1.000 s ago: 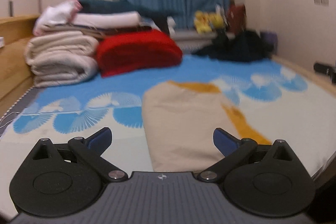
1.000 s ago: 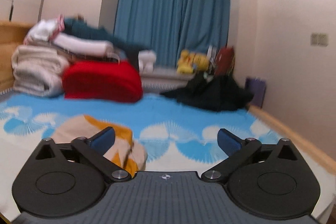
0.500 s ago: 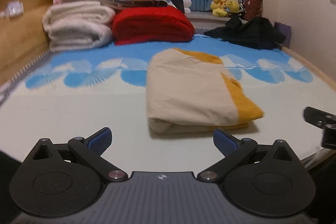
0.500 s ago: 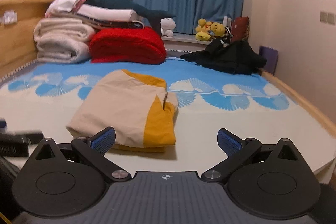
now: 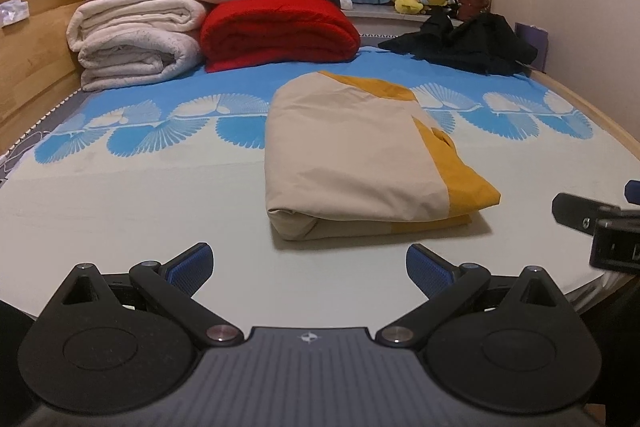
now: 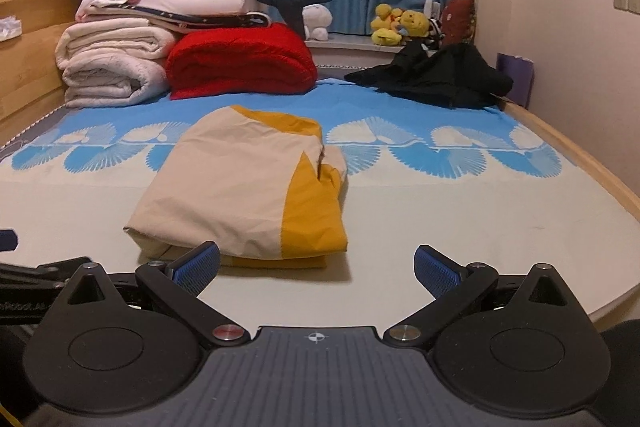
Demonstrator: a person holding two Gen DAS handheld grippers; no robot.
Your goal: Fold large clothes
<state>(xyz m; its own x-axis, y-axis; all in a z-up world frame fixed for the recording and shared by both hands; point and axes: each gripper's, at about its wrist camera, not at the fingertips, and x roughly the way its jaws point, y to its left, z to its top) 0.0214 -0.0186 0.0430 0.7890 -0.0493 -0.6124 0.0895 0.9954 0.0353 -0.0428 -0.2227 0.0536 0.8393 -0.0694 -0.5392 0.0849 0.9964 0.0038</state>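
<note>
Folded beige-and-yellow garment (image 5: 360, 155) lies mid-bed on the blue-patterned sheet (image 5: 120, 187). Left gripper (image 5: 308, 265) & right gripper (image 6: 318, 263) hover before it, jaws apart, empty. Risk: loose yellow edge may slip open if nudged. Red blanket (image 5: 276, 31), black clothes (image 5: 468, 43) behind.

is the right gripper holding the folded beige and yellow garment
No, the right gripper is open and empty, with the beige and yellow garment lying folded on the bed beyond its fingertips.

Folded garment (image 6: 244, 187) before splayed gripper (image 6: 316, 267)
</note>
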